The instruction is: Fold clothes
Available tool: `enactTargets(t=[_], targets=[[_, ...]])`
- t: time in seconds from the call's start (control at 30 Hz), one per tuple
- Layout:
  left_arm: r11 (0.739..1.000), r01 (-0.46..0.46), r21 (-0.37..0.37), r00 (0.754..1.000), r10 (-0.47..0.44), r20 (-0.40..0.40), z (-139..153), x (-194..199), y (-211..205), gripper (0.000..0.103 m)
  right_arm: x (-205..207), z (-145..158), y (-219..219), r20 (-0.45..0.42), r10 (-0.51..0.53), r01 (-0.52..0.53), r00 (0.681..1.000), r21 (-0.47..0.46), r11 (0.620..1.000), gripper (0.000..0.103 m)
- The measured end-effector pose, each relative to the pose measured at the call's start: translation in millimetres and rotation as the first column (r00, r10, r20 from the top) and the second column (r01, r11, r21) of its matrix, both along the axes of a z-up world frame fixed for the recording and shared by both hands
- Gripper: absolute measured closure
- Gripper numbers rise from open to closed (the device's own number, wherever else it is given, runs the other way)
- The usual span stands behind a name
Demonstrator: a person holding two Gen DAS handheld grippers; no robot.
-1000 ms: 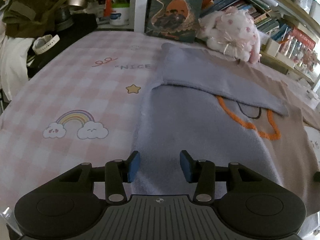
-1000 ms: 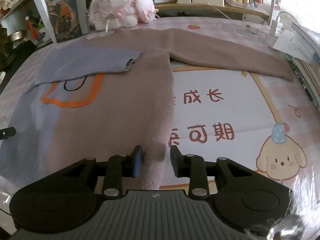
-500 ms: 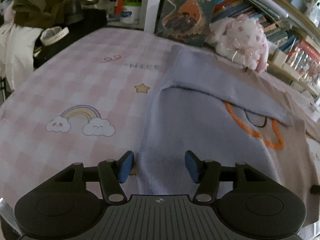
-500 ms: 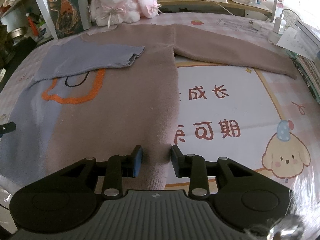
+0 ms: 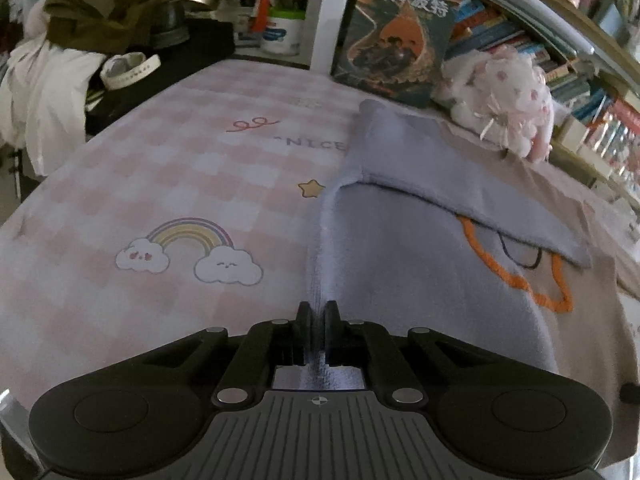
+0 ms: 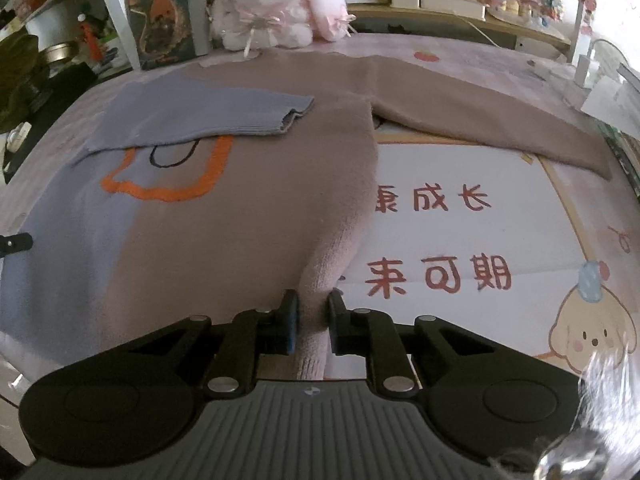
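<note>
A moment ago both claws gaped; now the left gripper (image 5: 318, 314) is clamped on the sweater's (image 5: 420, 280) lavender hem corner and the right gripper (image 6: 309, 312) pinches the tan corner, so the sweater, flat on the bedspread (image 5: 160, 184), looks ready for lifting and folding.

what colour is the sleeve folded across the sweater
Lavender-blue: the folded sleeve lies across the taupe-and-lavender sweater, clearest in the right wrist view.

Left gripper (image 5: 318, 316) fingers (image 5: 304, 320) pinch the sweater (image 5: 420, 264) hem.
</note>
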State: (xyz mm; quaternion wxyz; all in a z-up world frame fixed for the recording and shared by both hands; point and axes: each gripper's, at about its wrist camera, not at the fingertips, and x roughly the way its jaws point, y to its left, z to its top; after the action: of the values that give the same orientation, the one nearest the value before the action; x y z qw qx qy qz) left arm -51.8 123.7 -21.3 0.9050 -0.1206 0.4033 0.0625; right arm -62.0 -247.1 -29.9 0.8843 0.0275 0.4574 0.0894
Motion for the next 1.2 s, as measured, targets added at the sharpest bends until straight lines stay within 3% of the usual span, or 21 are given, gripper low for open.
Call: enactTargets(t=[0.13, 0.3, 0.4, 0.47, 0.53, 0.6, 0.7, 0.77, 0.9, 1.2], targets=[[1.000, 0.003, -0.002, 1.000, -0.003, -0.001, -3, 3, 2, 0.097, 1, -1, 1, 0.003, -0.009, 0.009, 1.000, 0.007, 1.000, 0.089], [0.999, -0.034, 0.009, 0.999, 0.034, 0.028, 8, -3, 2, 0.088, -1, 0, 2, 0.002, -0.024, 0.024, 1.000, 0.003, 1.000, 0.087], [1.000, -0.029, -0.004, 0.995, 0.029, 0.093, 26, -14, -2, 0.070, -11, 10, -4, 0.050, -0.062, 0.059, 0.997, 0.059, 0.997, 0.080], [1.000, 0.003, 0.009, 0.993, -0.004, 0.118, 33, -19, -11, 0.047, -19, 19, -9, 0.087, -0.085, 0.077, 0.993, 0.100, 0.992, 0.071], [0.998, 0.047, 0.028, 0.990, -0.051, 0.129, 39, -23, -22, 0.037, -24, 24, -9, 0.097, -0.103, 0.093, 0.990, 0.103, 0.990, 0.070], [0.995, 0.094, 0.034, 0.987, -0.097, 0.127, 42, -25, -34, 0.036, -28, 27, -7, 0.098, -0.119, 0.111, 0.988, 0.082, 0.990, 0.066], [0.985, 0.170, 0.034, 0.977, -0.173, 0.122, 45, -30, -53, 0.024, -36, 32, 0, 0.115, -0.138, 0.134, 0.984, 0.039, 0.990, 0.050], [0.971, 0.235, 0.038, 0.963, -0.238, 0.123, 45, -35, -65, 0.022, -43, 34, 4, 0.131, -0.145, 0.144, 0.981, 0.018, 0.989, 0.043], [0.926, 0.357, 0.120, 0.922, -0.370, 0.112, 46, -46, -87, 0.020, -57, 34, 11, 0.139, -0.155, 0.157, 0.978, -0.002, 0.988, 0.040], [0.903, 0.422, 0.081, 0.898, -0.429, 0.100, 41, -51, -85, 0.018, -90, 37, 15, 0.142, -0.228, 0.235, 0.963, -0.035, 0.971, 0.038]])
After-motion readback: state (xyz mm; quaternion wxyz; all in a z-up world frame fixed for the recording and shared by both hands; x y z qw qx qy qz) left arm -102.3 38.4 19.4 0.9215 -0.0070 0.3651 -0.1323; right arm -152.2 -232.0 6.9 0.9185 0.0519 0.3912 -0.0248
